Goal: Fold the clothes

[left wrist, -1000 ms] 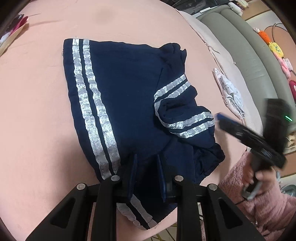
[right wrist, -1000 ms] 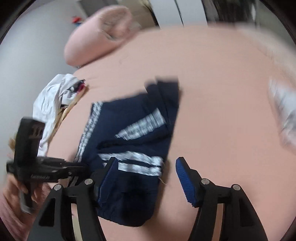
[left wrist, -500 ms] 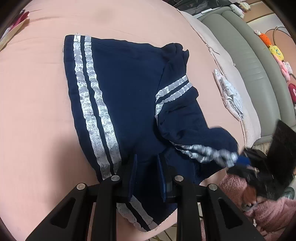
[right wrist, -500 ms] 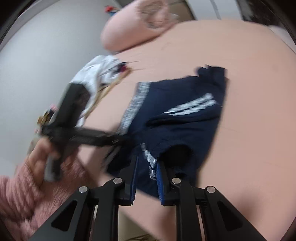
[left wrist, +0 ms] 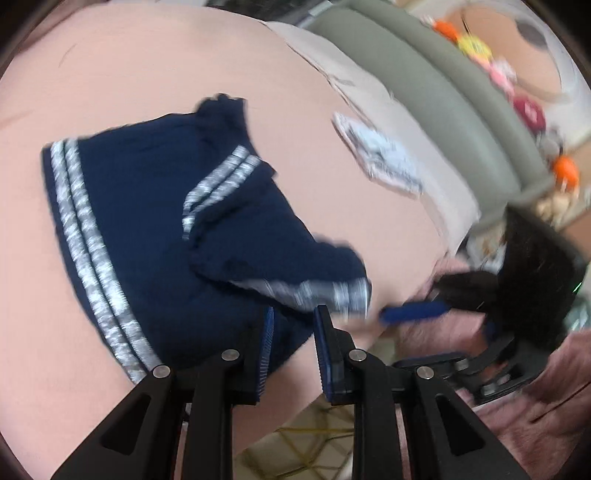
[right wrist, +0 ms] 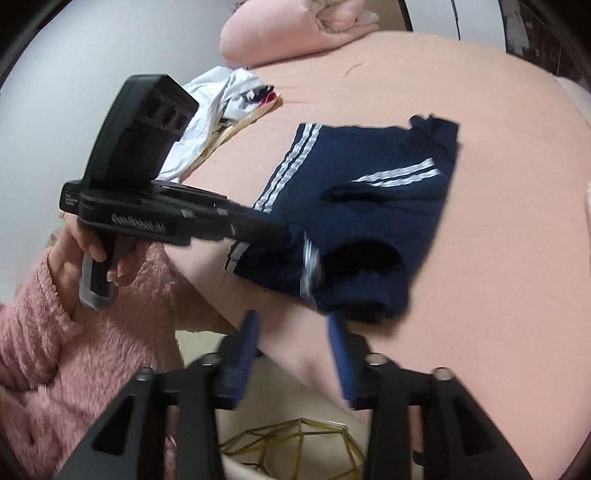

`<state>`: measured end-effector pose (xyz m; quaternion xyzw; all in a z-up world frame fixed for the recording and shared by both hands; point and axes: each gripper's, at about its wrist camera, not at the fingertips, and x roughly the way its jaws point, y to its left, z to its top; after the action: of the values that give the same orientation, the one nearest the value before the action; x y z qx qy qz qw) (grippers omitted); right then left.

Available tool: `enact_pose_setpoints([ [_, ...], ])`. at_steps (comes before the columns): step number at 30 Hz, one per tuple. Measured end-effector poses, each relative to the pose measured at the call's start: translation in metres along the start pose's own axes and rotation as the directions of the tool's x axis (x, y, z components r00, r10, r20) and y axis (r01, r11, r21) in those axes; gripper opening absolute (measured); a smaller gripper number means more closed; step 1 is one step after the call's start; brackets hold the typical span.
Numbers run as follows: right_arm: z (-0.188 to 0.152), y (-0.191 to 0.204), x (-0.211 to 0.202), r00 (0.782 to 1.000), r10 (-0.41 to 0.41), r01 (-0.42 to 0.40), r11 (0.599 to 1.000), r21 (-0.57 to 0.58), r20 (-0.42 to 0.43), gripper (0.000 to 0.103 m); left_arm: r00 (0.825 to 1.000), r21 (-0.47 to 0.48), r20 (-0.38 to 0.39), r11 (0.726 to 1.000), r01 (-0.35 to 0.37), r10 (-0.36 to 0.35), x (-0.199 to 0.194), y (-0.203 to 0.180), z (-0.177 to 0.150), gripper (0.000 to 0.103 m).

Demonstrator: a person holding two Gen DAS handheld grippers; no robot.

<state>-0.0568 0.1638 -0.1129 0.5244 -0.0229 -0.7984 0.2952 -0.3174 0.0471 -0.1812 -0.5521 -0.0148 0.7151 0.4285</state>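
Observation:
Navy shorts with white side stripes lie partly folded on the pink bed, also in the right wrist view. My left gripper is slightly open at the shorts' near hem, with cloth reaching to its left finger; its body shows in the right wrist view, tips at the hem. My right gripper is open and empty, just off the bed's near edge below the shorts; it appears blurred in the left wrist view.
A pink pillow and white clothes lie at the bed's far left. A patterned white garment lies near a grey-green sofa with toys. A gold wire basket sits on the floor below.
The right gripper let go of the striped leg hem, opened and pulled back off the bed edge. The left gripper's jaws parted a little and it drew back toward the near hem.

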Motion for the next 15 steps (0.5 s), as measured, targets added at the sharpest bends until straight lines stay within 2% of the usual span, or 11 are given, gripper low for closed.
enact_pose_setpoints([
  [2, -0.007, -0.006, -0.014, 1.000, -0.019, 0.019, 1.000, 0.021, 0.022, 0.043, 0.999, 0.036, 0.005, 0.999, -0.038, 0.038, 0.002, -0.016, 0.002, 0.020],
  [5, -0.008, -0.034, -0.015, 0.996, -0.066, 0.056, 0.988, 0.147, 0.067, 0.043, 0.996, 0.041, 0.049, 0.997, -0.071, 0.069, -0.001, -0.031, 0.012, 0.020],
  [7, -0.008, -0.055, -0.011, 0.991, -0.098, 0.076, 0.969, 0.233, 0.086, 0.043, 0.992, 0.034, 0.079, 0.994, -0.102, 0.099, 0.000, -0.037, 0.021, 0.020],
  [9, -0.007, -0.076, -0.007, 0.986, -0.131, 0.093, 0.944, 0.318, 0.101, 0.043, 0.985, 0.046, 0.066, 0.986, -0.162, 0.158, 0.009, -0.040, 0.033, 0.020],
  [12, -0.001, -0.099, 0.010, 0.990, -0.095, 0.043, 0.913, 0.405, 0.109, 0.043, 0.969, 0.056, 0.026, 0.967, -0.248, 0.247, 0.023, -0.040, 0.045, 0.020],
  [15, 0.009, -0.120, 0.028, 0.993, -0.023, -0.036, 0.868, 0.496, 0.113, 0.043, 0.966, 0.036, -0.003, 0.966, -0.257, 0.258, 0.026, -0.039, 0.045, 0.020],
])
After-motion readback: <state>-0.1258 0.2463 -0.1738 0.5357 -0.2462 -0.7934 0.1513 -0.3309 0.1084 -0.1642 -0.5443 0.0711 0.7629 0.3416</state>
